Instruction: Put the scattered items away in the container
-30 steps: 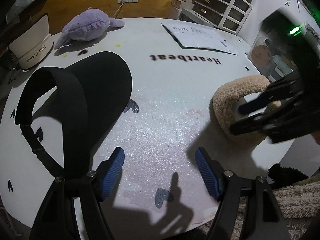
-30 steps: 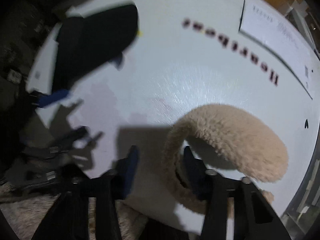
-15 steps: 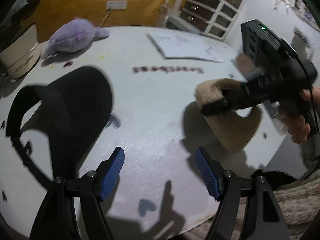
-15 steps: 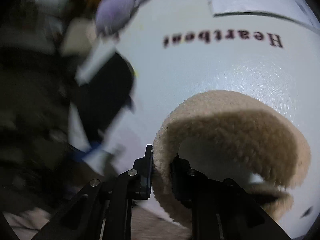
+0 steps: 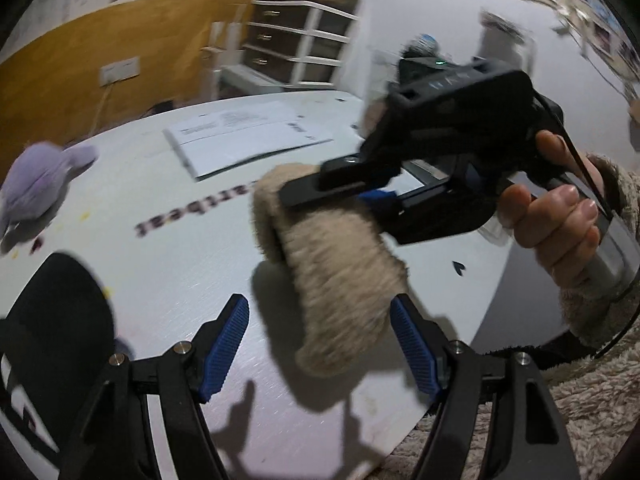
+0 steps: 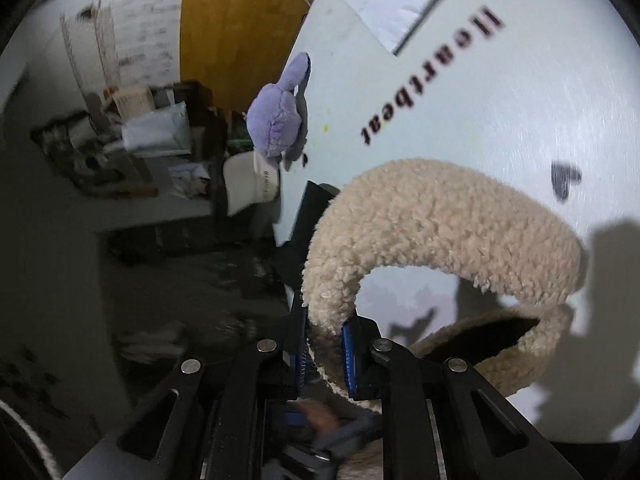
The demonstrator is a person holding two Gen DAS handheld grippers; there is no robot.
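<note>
A beige fleece hat (image 5: 340,264) hangs above the white round table (image 5: 180,248), off its surface. My right gripper (image 6: 326,344) is shut on the hat's (image 6: 440,224) rim, with the fabric pinched between both blue pads. In the left wrist view the right gripper (image 5: 308,190), held by a hand (image 5: 560,216), grips the hat's top. My left gripper (image 5: 318,344) is open. The hat's lower end dangles between its blue pads (image 5: 224,344) without touching them. A black cap (image 5: 60,320) lies at the left. No container is in view.
A purple plush toy (image 5: 36,184) (image 6: 276,124) and a printed booklet (image 5: 244,132) lie on the far side of the table. A white cap (image 6: 252,184) sits by the plush. A drawer unit (image 5: 296,52) stands behind. A shaggy rug (image 5: 580,420) lies beneath the table's near edge.
The right gripper closed on the hat's rim, lifted it off the table and rolled. The left gripper swung right, away from the black cap, so the hat now hangs between its fingers.
</note>
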